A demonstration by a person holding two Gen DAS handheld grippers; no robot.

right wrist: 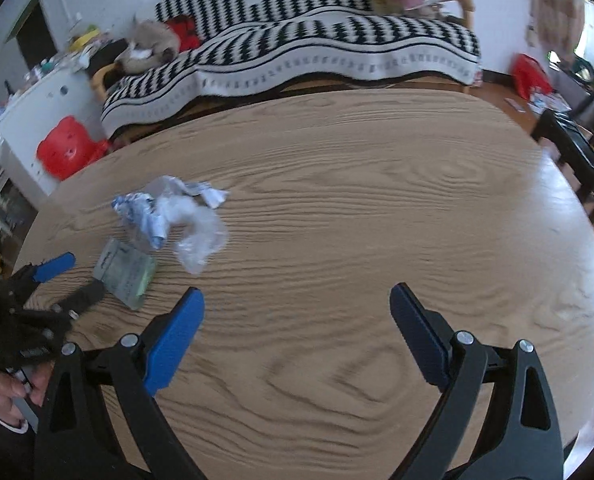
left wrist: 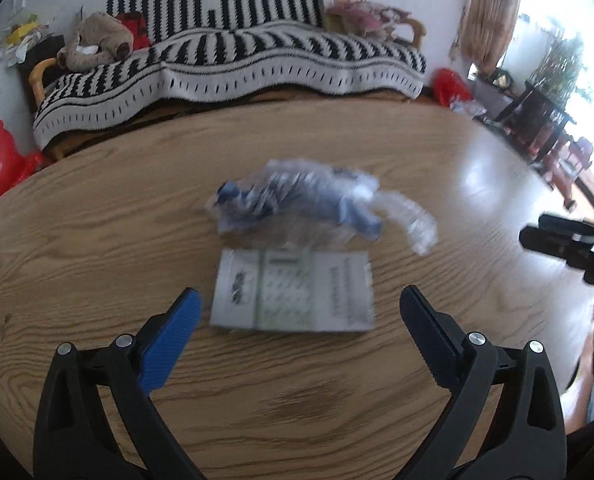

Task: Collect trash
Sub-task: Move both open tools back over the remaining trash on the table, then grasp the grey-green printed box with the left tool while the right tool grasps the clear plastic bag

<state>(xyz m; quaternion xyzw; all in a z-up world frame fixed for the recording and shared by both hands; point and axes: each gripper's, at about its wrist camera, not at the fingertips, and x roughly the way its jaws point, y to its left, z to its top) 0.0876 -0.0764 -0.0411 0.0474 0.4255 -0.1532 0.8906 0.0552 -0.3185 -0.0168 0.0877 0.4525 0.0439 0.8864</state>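
Lying flat on the round wood-grain table (left wrist: 97,220), a grey-and-green printed paper packet (left wrist: 293,290) is framed just ahead of the left gripper (left wrist: 297,300), whose blue-padded jaws are spread wide and hold nothing. Touching the packet's far edge, a crumpled clear-and-blue plastic wrapper (left wrist: 297,204) is seen. The right gripper (right wrist: 297,300) is likewise spread, over bare wood well to the right of both items. Open tabletop is left toward the far rim, beside a black-and-white striped sofa (left wrist: 257,52).

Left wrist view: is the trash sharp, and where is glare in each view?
Left wrist view: crumpled plastic wrapper and flat packet are motion-blurred; glare on the table at right. Right wrist view: trash sharper, glare on the far-right table edge.
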